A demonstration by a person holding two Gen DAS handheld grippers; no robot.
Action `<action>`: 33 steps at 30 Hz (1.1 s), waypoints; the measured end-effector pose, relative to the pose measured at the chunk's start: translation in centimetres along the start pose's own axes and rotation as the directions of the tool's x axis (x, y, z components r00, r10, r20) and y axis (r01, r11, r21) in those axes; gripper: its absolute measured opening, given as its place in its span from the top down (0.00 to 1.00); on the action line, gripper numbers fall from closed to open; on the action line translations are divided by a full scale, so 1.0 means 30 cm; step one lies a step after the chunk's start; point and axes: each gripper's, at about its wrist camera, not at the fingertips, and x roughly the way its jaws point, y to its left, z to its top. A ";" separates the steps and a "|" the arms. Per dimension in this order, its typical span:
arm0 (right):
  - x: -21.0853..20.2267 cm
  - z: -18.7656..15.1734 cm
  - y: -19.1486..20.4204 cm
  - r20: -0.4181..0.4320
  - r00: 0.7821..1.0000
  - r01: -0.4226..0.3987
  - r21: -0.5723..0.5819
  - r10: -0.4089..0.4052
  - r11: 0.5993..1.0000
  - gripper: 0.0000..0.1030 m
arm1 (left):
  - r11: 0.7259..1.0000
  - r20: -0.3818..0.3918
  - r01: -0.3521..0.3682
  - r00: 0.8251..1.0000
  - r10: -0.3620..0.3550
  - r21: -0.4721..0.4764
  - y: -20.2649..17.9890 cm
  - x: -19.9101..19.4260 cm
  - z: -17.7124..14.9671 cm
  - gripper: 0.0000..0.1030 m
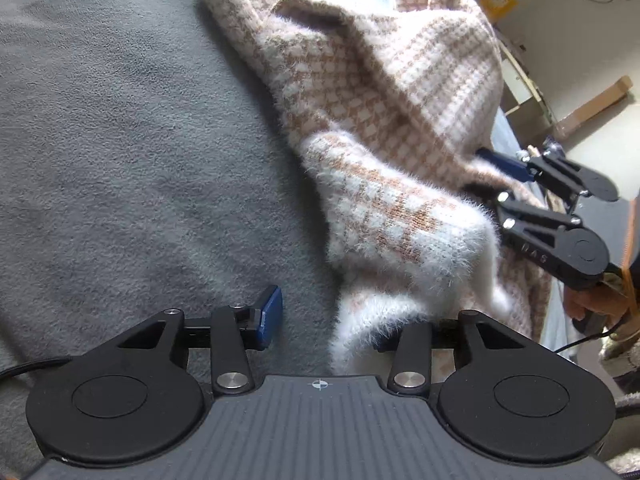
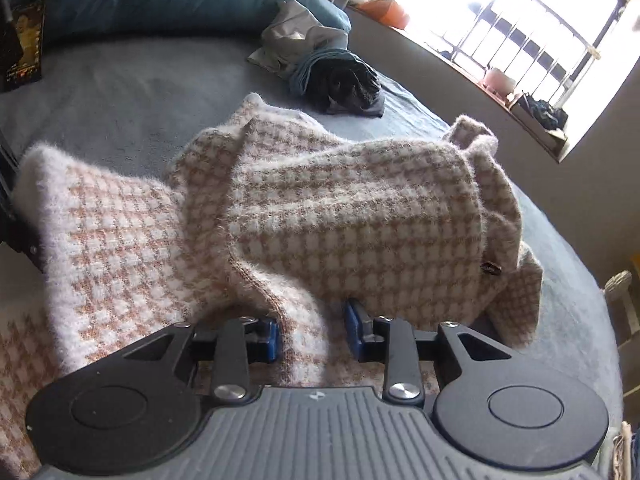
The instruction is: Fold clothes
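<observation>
On a grey-blue bed, a fuzzy cream-and-tan houndstooth sweater [image 2: 320, 216] lies bunched along the side edge nearest the person, one layer already thrown over another and a sleeve-like flap trailing toward the left gripper [image 1: 320, 328]. That gripper's jaws stand apart: its blue left pad sits bare over the bed cover [image 1: 100, 140], while the fuzzy hem drapes into the gap and hides the right pad, so whether it presses the knit cannot be told. The right gripper [image 2: 314, 334], pointing down at the garment's near fold, has a ridge of the knit running up between its two blue pads, which flank the cloth with gaps either side and do not appear to pinch it. A dark bundle of other clothes [image 2: 340, 80] waits toward the far edge, below the bright window [image 2: 520, 32].

The risk from here, judging by the loose jaws, is a slip: the thick, fluffy knit could slide out when lifted, or a gripper could catch only the top layer, dragging the fold askew and off the bed's side edge.
</observation>
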 end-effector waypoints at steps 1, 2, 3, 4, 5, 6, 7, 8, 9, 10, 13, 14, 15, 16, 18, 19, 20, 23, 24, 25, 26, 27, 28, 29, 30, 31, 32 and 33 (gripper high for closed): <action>0.007 -0.003 -0.011 -0.011 1.000 -0.004 0.015 0.004 1.000 0.55 | 1.000 0.014 0.004 1.000 -0.004 -0.004 0.001 -0.003 0.000 0.64; 0.005 -0.006 -0.018 -0.011 1.000 -0.010 0.024 0.010 1.000 0.50 | 1.000 0.029 0.009 1.000 -0.009 -0.002 -0.003 -0.008 0.000 0.74; 0.003 -0.008 -0.024 -0.011 1.000 -0.016 0.033 0.016 0.999 0.49 | 1.000 0.044 0.017 0.999 -0.017 0.009 -0.014 -0.014 0.000 0.78; 0.000 -0.010 -0.030 -0.011 1.000 -0.023 0.041 0.023 0.999 0.48 | 1.000 0.058 0.025 0.998 -0.026 0.020 -0.025 -0.021 0.000 0.83; -0.013 -0.008 -0.031 -0.007 0.999 -0.033 0.045 0.033 0.998 0.46 | 0.999 0.069 0.029 0.997 -0.031 0.032 -0.036 -0.027 0.001 0.86; -0.030 -0.007 -0.033 0.001 0.999 -0.046 0.041 0.046 0.998 0.46 | 0.999 0.075 0.026 0.997 -0.030 0.046 -0.045 -0.033 0.003 0.87; -0.053 -0.007 -0.032 0.021 0.998 -0.065 0.022 0.064 0.998 0.46 | 0.998 0.081 0.022 0.996 -0.027 0.055 -0.051 -0.038 0.004 0.88; -0.078 -0.006 -0.030 0.043 0.996 -0.084 0.003 0.084 0.996 0.44 | 0.998 0.086 0.023 0.996 -0.028 0.060 -0.054 -0.043 0.004 0.89; -0.108 -0.002 -0.026 0.071 0.991 -0.109 -0.014 0.109 0.994 0.41 | 0.998 0.089 0.025 0.996 -0.031 0.061 -0.054 -0.047 0.004 0.89; -0.138 0.002 -0.023 0.099 0.986 -0.132 -0.033 0.135 0.991 0.37 | 0.998 0.089 0.026 0.995 -0.032 0.060 -0.050 -0.051 0.002 0.89; -0.208 0.028 -0.033 0.155 0.955 -0.252 -0.021 0.252 0.967 0.33 | 0.998 0.080 0.028 0.996 -0.032 0.050 -0.044 -0.057 -0.013 0.89; -0.215 0.040 -0.030 0.167 0.939 -0.305 -0.005 0.302 0.952 0.31 | 0.999 0.077 0.027 0.997 -0.030 0.044 -0.042 -0.056 -0.015 0.88; -0.222 0.053 -0.027 0.180 0.919 -0.358 0.009 0.351 0.934 0.30 | 0.999 0.074 0.025 0.997 -0.028 0.032 -0.040 -0.054 -0.015 0.87; -0.229 0.065 -0.021 0.191 0.898 -0.407 0.020 0.396 0.913 0.29 | 0.999 0.071 0.029 0.997 -0.030 0.017 -0.035 -0.054 -0.014 0.87; -0.220 0.077 0.031 0.179 0.881 -0.442 -0.022 0.438 0.897 0.29 | 0.999 0.071 0.048 0.996 -0.047 -0.017 -0.022 -0.058 -0.012 0.85; -0.213 0.083 0.063 0.168 0.878 -0.446 -0.053 0.448 0.894 0.29 | 0.998 0.072 0.054 0.996 -0.052 -0.025 -0.018 -0.062 -0.012 0.85; -0.205 0.086 0.095 0.155 0.876 -0.448 -0.083 0.456 0.890 0.29 | 0.998 0.074 0.058 0.996 -0.056 -0.024 -0.018 -0.064 -0.010 0.85; -0.147 0.075 0.170 0.086 0.912 -0.390 -0.128 0.402 0.912 0.37 | 0.998 0.084 0.064 0.994 -0.063 -0.008 -0.024 -0.068 -0.006 0.85; -0.124 0.076 0.180 0.070 0.930 -0.349 -0.137 0.361 0.927 0.40 | 0.998 0.084 0.065 0.994 -0.064 -0.004 -0.025 -0.069 -0.006 0.85; -0.104 0.076 0.178 0.065 0.943 -0.318 -0.130 0.328 0.939 0.41 | 0.998 0.084 0.067 0.994 -0.067 -0.001 -0.025 -0.069 -0.006 0.85; -0.087 0.080 0.165 0.073 0.949 -0.299 -0.103 0.307 0.949 0.43 | 0.997 0.083 0.075 0.994 -0.075 0.002 -0.024 -0.071 -0.007 0.83; -0.073 0.089 0.150 0.083 0.954 -0.281 -0.076 0.287 0.957 0.44 | 0.996 0.080 0.086 0.993 -0.086 0.006 -0.023 -0.073 -0.008 0.80; -0.059 0.100 0.140 0.091 0.960 -0.260 -0.059 0.265 0.964 0.48 | 0.995 0.076 0.099 0.992 -0.099 0.007 -0.023 -0.076 -0.010 0.73; -0.041 0.111 0.130 0.098 0.964 -0.245 -0.040 0.248 0.969 0.51 | 0.993 0.067 0.117 0.991 -0.117 0.004 -0.022 -0.078 -0.011 0.65; -0.023 0.122 0.119 0.105 0.963 -0.249 -0.010 0.248 0.969 0.52 | 0.990 0.050 0.138 0.989 -0.138 0.002 -0.023 -0.078 -0.014 0.62; -0.006 0.133 0.108 0.111 0.962 -0.253 0.020 0.249 0.967 0.61 | 0.988 0.027 0.157 0.987 -0.157 0.001 -0.025 -0.075 -0.017 0.53; 0.010 0.143 0.100 0.118 0.961 -0.255 0.047 0.248 0.966 0.73 | 0.985 0.002 0.174 0.985 -0.174 0.002 -0.028 -0.072 -0.021 0.43; 0.021 0.156 0.094 0.126 0.963 -0.249 0.068 0.239 0.966 0.76 | 0.982 -0.023 0.188 0.982 -0.188 0.006 -0.033 -0.069 -0.028 0.41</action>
